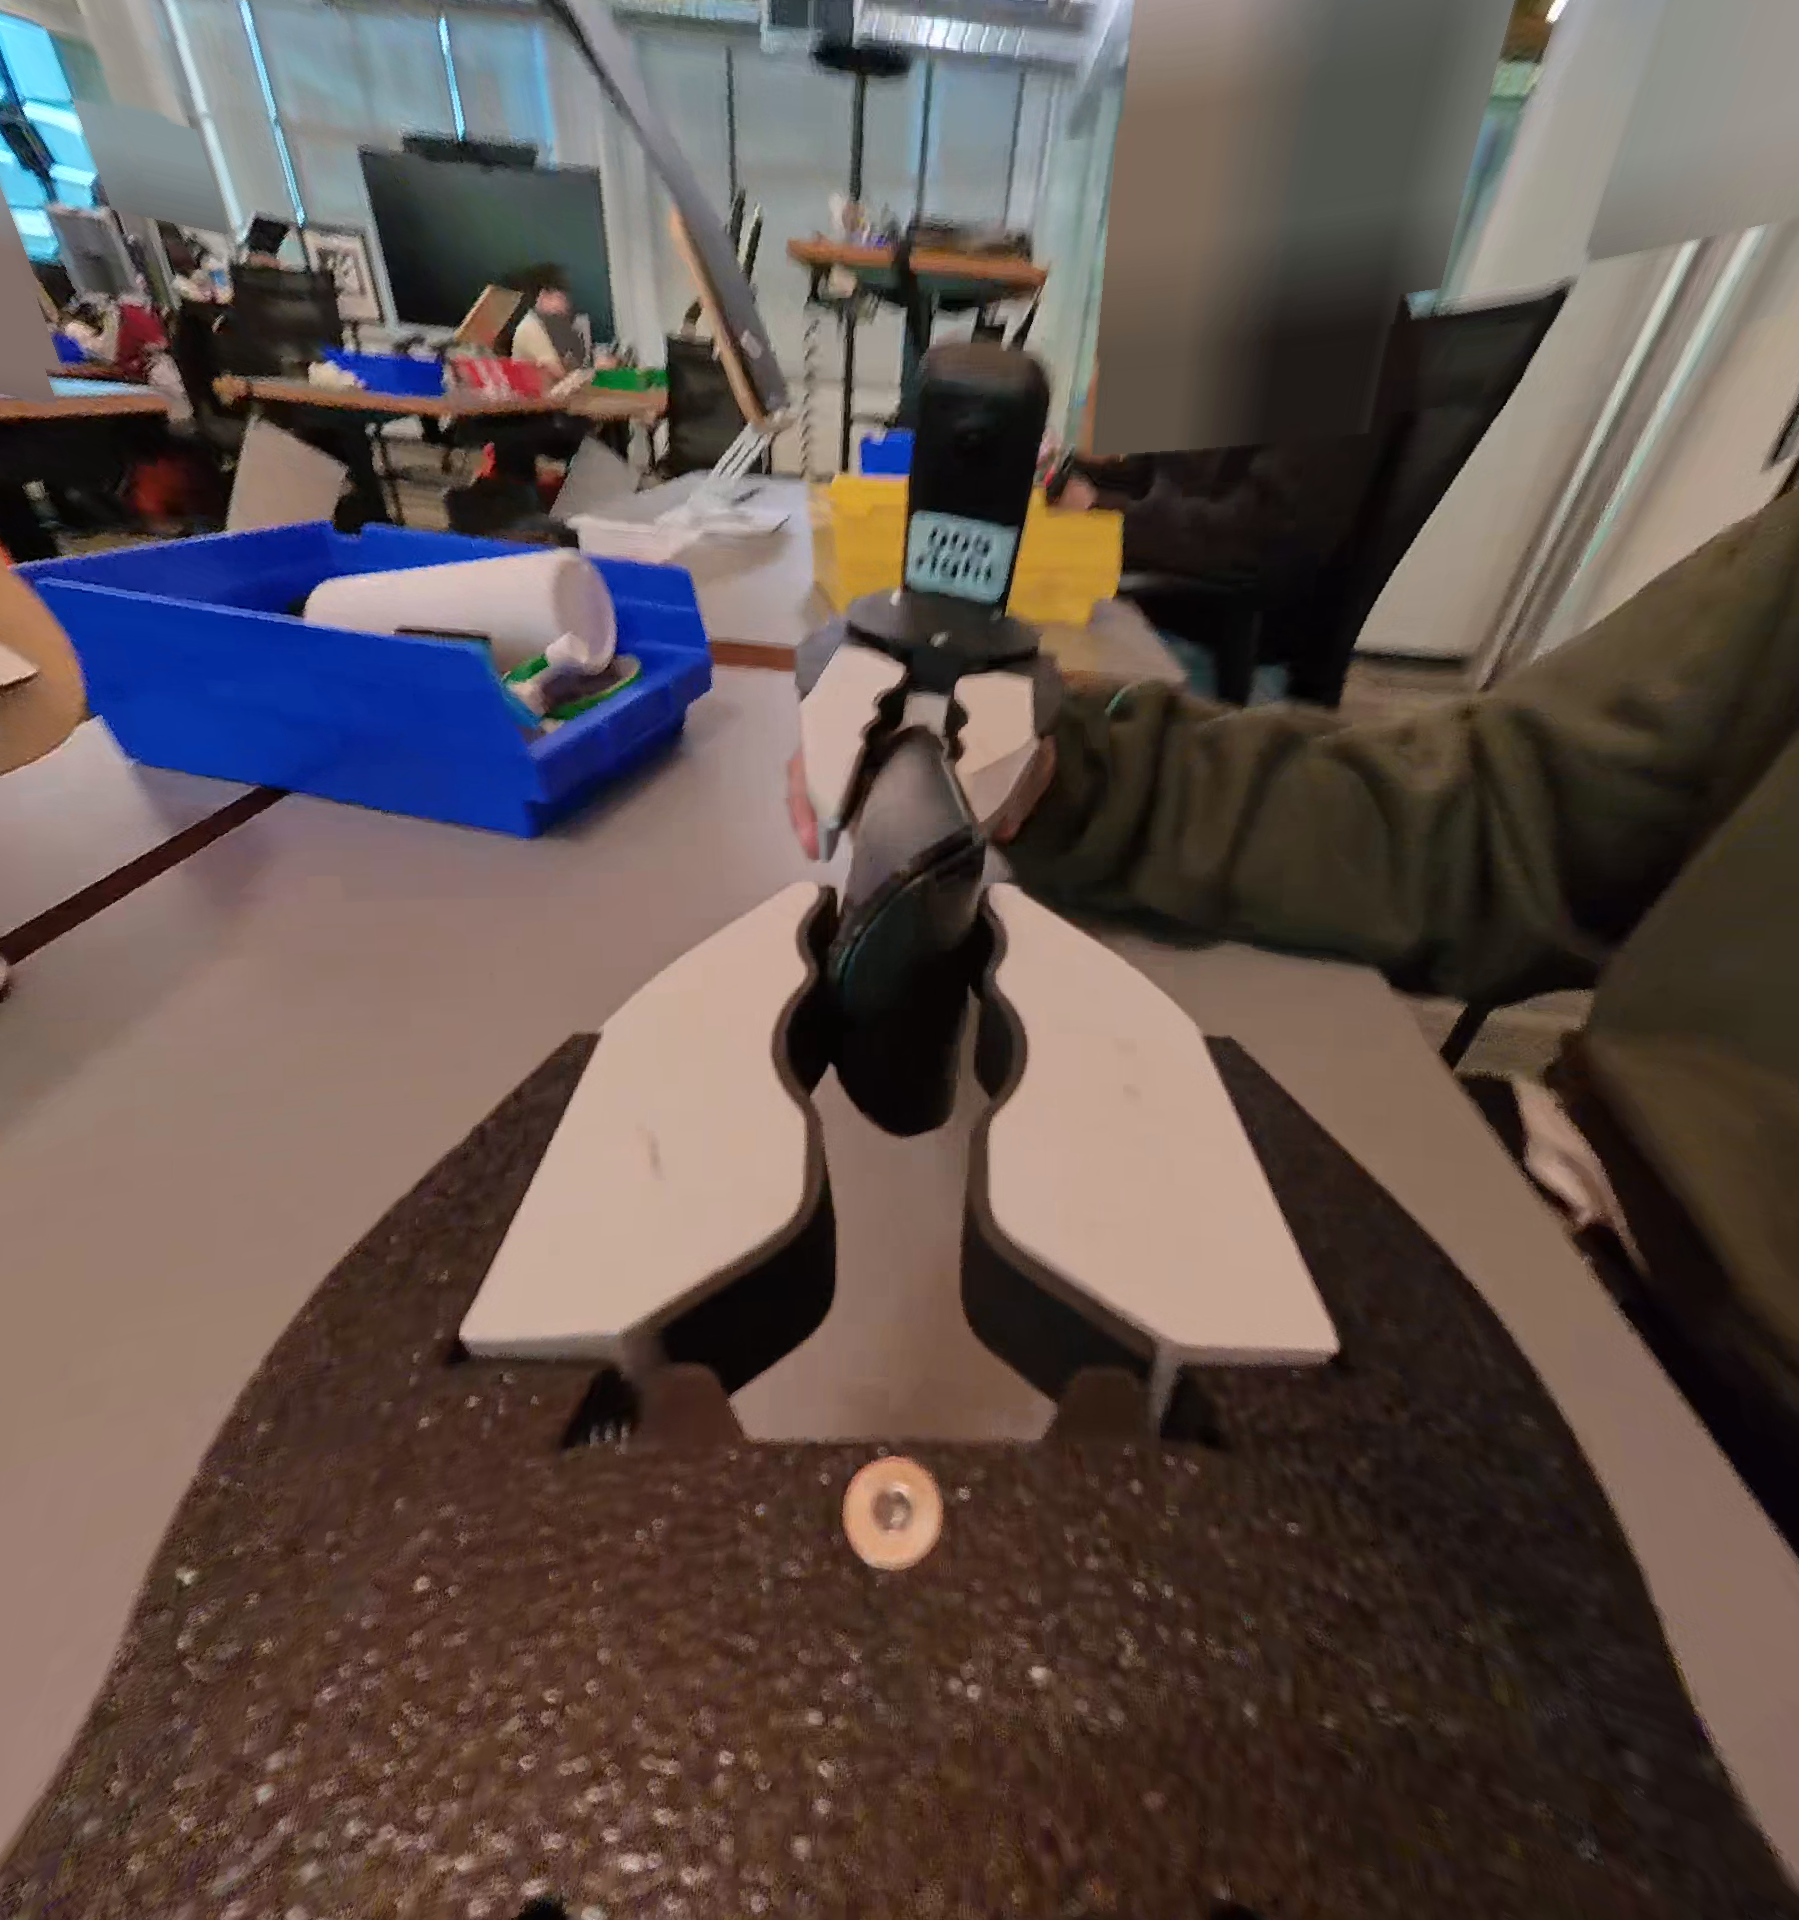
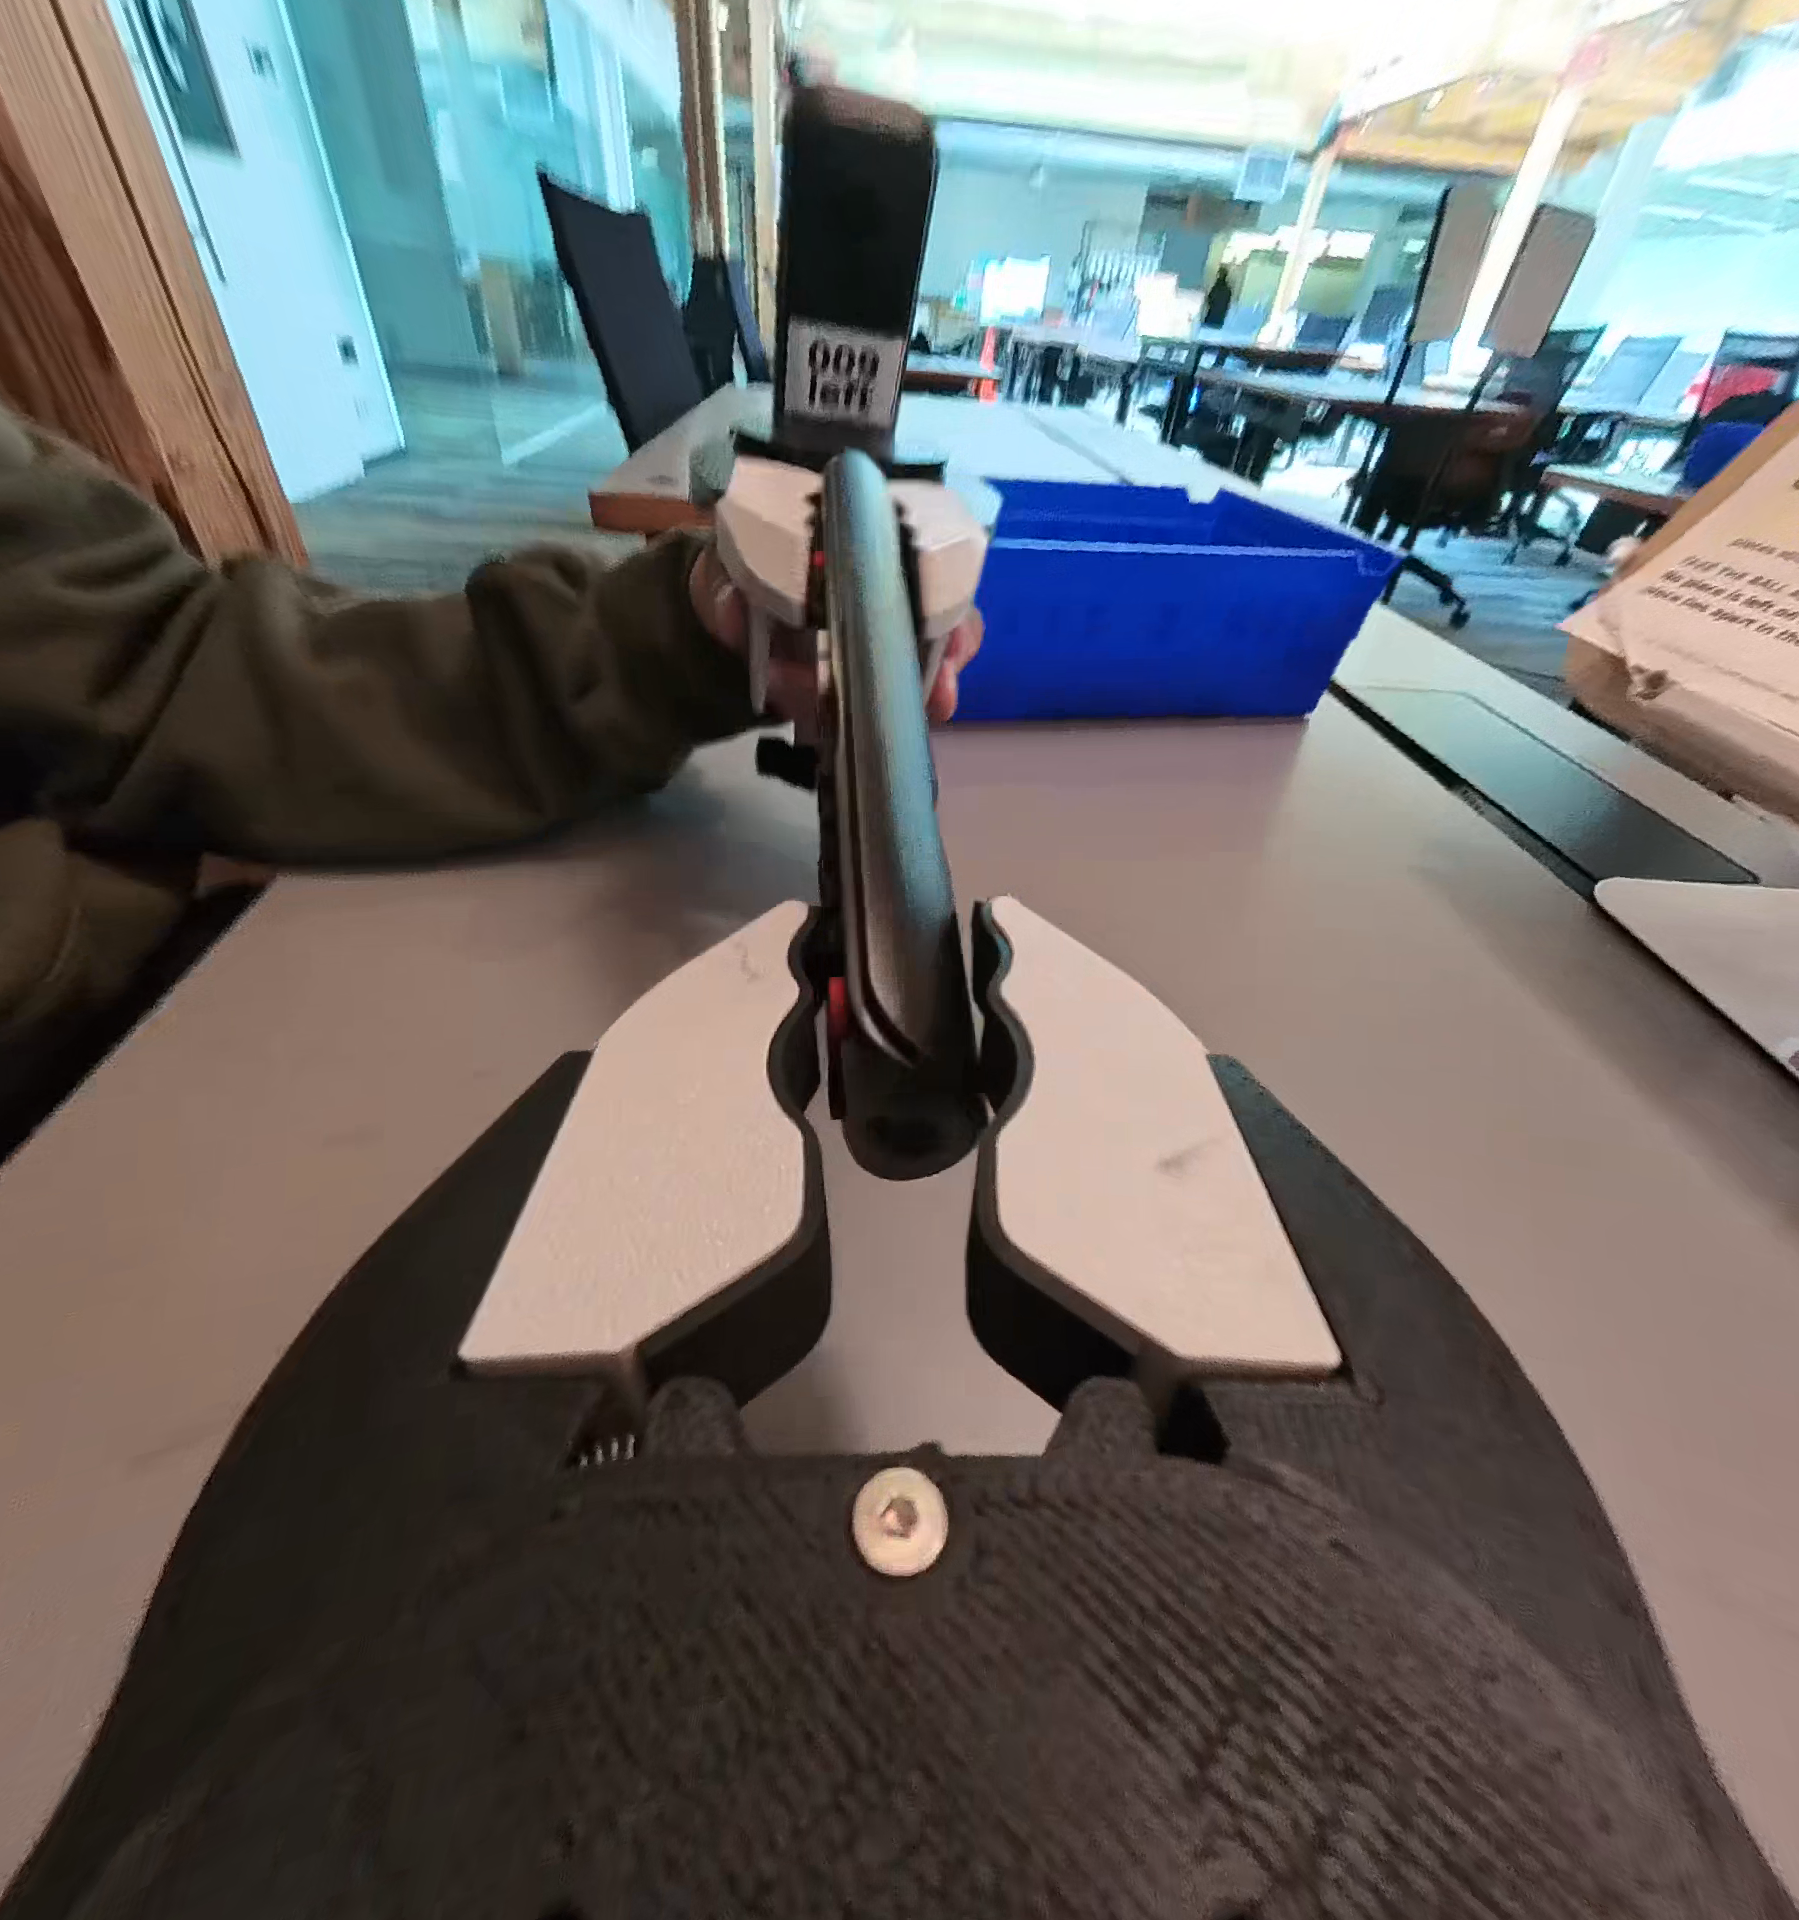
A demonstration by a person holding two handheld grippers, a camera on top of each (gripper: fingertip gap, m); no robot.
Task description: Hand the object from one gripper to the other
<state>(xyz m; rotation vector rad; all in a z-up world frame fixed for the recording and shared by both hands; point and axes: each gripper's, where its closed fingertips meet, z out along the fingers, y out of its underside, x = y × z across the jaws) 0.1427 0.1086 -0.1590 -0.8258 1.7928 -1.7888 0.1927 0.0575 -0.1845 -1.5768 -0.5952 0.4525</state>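
A long black tool with a curved handle hangs in the air between my two grippers, above the grey table. My left gripper is shut on the end nearest its camera. My right gripper faces it from beyond and is closed around the other end, held by a hand in a green sleeve. In the right wrist view the tool runs from my right gripper, shut on its near end, to my left gripper, which clamps the far end.
A blue bin holding a white roll stands at the left on the table, with a yellow bin behind. In the right wrist view a blue bin sits behind the grippers and a cardboard box with a printed sheet at the right. My hands' fingertips stand some 9 centimetres from each other.
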